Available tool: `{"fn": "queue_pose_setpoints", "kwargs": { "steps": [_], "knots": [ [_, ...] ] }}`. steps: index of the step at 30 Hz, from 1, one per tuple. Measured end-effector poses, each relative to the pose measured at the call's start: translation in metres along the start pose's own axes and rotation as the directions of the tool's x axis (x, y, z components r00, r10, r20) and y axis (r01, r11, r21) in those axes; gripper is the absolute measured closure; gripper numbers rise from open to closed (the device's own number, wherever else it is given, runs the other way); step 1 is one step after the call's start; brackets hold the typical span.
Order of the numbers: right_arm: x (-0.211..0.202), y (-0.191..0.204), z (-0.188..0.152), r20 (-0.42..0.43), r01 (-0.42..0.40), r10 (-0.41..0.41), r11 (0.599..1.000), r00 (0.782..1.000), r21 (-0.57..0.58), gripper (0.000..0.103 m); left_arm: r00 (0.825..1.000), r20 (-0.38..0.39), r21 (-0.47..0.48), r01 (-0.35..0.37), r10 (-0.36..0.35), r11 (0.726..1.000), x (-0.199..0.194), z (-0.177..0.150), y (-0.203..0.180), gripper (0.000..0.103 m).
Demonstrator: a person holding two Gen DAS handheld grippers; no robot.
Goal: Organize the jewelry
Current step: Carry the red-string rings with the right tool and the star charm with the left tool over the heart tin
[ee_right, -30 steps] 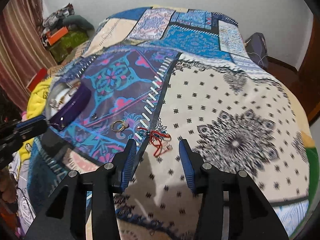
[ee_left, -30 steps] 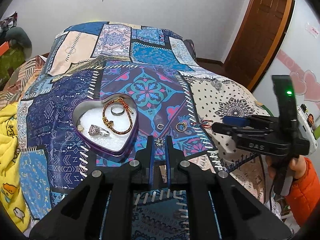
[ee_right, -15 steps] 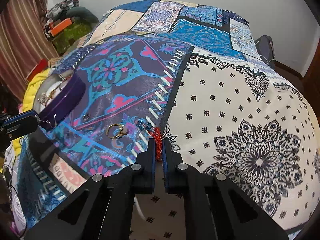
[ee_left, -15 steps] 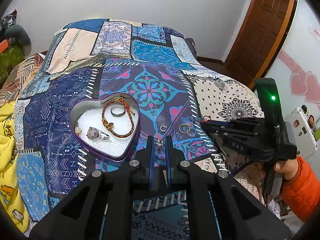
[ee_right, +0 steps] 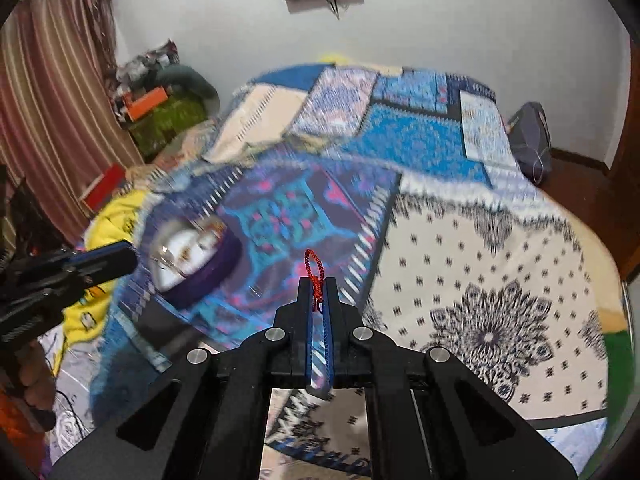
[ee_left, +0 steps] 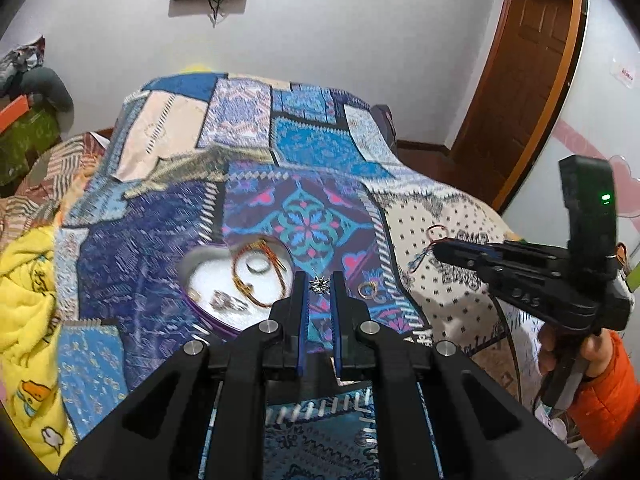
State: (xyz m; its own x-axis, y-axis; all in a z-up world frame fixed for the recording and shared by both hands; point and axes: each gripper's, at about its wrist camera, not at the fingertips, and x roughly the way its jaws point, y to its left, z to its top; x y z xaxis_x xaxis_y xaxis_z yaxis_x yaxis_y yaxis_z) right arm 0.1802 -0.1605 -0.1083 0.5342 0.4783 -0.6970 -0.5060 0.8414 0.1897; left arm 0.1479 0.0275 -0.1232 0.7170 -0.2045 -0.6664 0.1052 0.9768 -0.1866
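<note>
My left gripper (ee_left: 319, 280) is shut on a small silver star-shaped charm (ee_left: 319, 284), held above the patchwork bedspread (ee_left: 312, 152). To its left lies a purple heart-shaped tin (ee_left: 188, 268) with a braided bracelet (ee_left: 240, 280) and rings inside. A gold ring (ee_left: 368, 290) lies on the spread just to the right. My right gripper (ee_right: 319, 282) is shut on a red cord bracelet (ee_right: 313, 266) whose loop sticks up past the tips, lifted off the bed. The same tin (ee_right: 224, 268) shows blurred at the left of the right wrist view.
A yellow blanket (ee_left: 28, 280) lies on the bed's left side. A brown door (ee_left: 520, 100) stands at the right, and a dark bag (ee_right: 530, 140) sits on the floor by the bed. Clutter (ee_right: 160, 108) is piled beside the striped curtain. An orange sleeve (ee_left: 604, 392) holds the right gripper.
The right gripper closed on the red cord and lifted it off the bedspread. The left gripper rose with the silver charm still between its tips.
</note>
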Motion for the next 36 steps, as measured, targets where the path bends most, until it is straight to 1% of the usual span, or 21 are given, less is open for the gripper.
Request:
{"fn": "queue_pose_setpoints", "kwargs": {
  "steps": [7, 14, 18, 24, 29, 36],
  "knots": [
    [-0.016, 0.023, 0.023, 0.084, -0.044, 0.045, 0.999, 0.995, -0.020, 0.099, 0.997, 0.066, 0.002, -0.030, 0.029, 1.000, -0.024, 0.014, 0.013, 0.095],
    [-0.007, 0.043, 0.036, 0.105, -0.097, 0.100, 0.995, 0.989, -0.034, 0.099, 0.992, 0.107, -0.021, -0.069, 0.070, 0.997, -0.034, 0.023, 0.033, 0.095],
    [0.008, 0.057, 0.040, 0.090, -0.129, 0.133, 0.990, 0.987, -0.050, 0.099, 0.990, 0.111, -0.037, -0.081, 0.085, 0.996, -0.032, 0.025, 0.045, 0.095],
    [0.039, 0.074, 0.036, 0.026, -0.178, 0.180, 0.982, 0.983, -0.062, 0.099, 0.990, 0.084, -0.040, -0.108, 0.111, 0.993, -0.018, 0.020, 0.057, 0.095],
    [0.062, 0.080, 0.031, -0.023, -0.199, 0.198, 0.978, 0.980, -0.057, 0.099, 0.993, 0.045, -0.050, -0.103, 0.105, 0.993, -0.001, 0.012, 0.066, 0.095],
    [0.084, 0.086, 0.030, -0.067, -0.193, 0.188, 0.979, 0.980, -0.069, 0.099, 0.997, 0.008, -0.075, -0.075, 0.076, 0.994, 0.020, 0.005, 0.077, 0.095]
  ]
}}
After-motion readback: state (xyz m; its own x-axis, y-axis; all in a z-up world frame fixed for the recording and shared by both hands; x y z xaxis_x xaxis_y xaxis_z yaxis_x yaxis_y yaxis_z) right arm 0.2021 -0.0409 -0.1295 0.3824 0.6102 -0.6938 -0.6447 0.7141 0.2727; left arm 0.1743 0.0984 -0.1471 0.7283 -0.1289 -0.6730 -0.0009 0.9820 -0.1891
